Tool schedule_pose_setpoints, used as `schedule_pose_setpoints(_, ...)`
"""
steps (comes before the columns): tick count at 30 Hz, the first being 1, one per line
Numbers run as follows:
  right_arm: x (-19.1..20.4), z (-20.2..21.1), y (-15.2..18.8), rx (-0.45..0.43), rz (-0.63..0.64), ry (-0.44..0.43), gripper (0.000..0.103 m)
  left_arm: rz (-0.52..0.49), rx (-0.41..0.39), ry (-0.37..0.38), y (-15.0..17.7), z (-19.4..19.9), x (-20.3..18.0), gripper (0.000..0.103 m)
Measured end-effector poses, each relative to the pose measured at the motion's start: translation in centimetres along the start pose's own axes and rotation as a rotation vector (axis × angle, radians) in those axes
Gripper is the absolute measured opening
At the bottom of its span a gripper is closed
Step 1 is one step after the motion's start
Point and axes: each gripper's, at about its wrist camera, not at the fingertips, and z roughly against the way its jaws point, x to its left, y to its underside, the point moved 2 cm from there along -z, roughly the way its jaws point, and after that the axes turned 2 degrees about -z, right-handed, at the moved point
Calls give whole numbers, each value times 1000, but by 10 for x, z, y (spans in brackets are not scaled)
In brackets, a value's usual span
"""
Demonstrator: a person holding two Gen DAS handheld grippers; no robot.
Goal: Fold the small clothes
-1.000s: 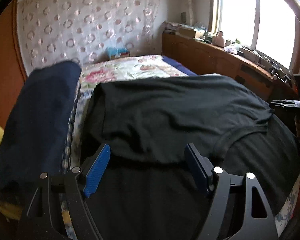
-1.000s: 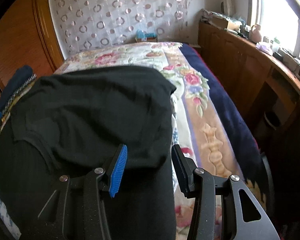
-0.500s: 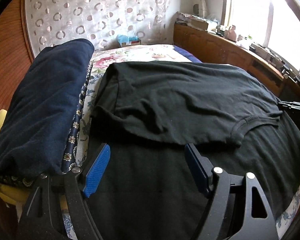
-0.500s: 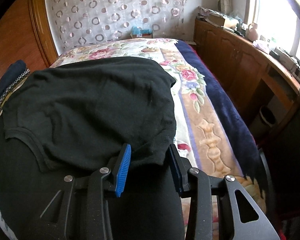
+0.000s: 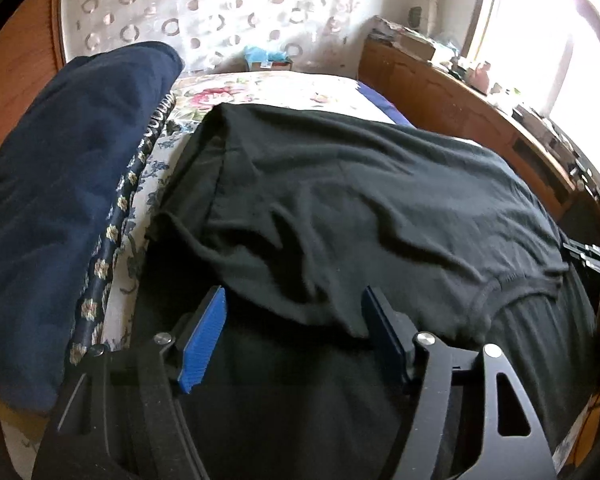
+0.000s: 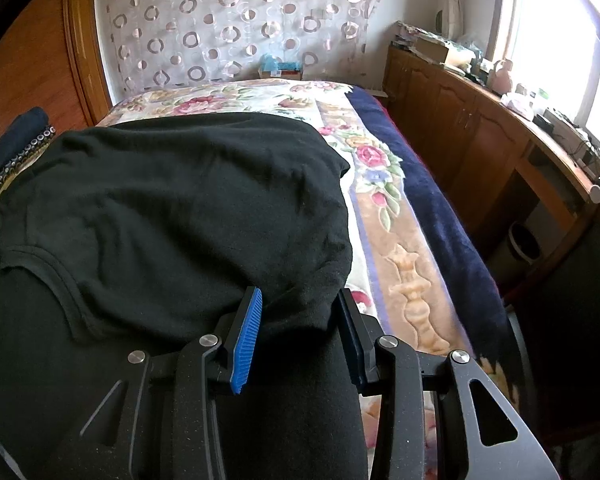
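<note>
Both hand-held grippers narrower now around rumpled, half-folded black shirt (image 5: 360, 200).

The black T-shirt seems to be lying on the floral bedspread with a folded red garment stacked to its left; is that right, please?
Not quite: the folded garment to the left of the black T-shirt is navy blue, not red, as the left wrist view shows. The shirt does lie on the floral bedspread.
</note>
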Motion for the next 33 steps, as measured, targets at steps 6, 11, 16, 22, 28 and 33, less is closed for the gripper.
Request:
schedule_pose_setpoints(6, -2, -1, 0, 0, -1, -1, 39, 11, 9, -44, -11, -13, 5, 61)
schedule_pose_setpoints(11, -6, -2, 0, 3, -12, -21, 39, 5, -2, -95, -12, -13, 5, 25)
schedule_pose_setpoints(16, -7, -1, -2, -9, -22, -40, 9, 0, -1, -99, -14, -13, 8, 7)
schedule_pose_setpoints(22, -2, 18, -5, -109, -7, -59, 7, -63, -80, -104, -16, 7, -5, 3)
schedule_pose_setpoints(28, 1, 45, -7, -177, 1, -109, 6, -58, -185, -90, -17, 45, -6, 3)
schedule_pose_setpoints(33, 1, 64, 5, -198, 19, -135, 6, -40, -238, -66, -14, 71, 0, 3)
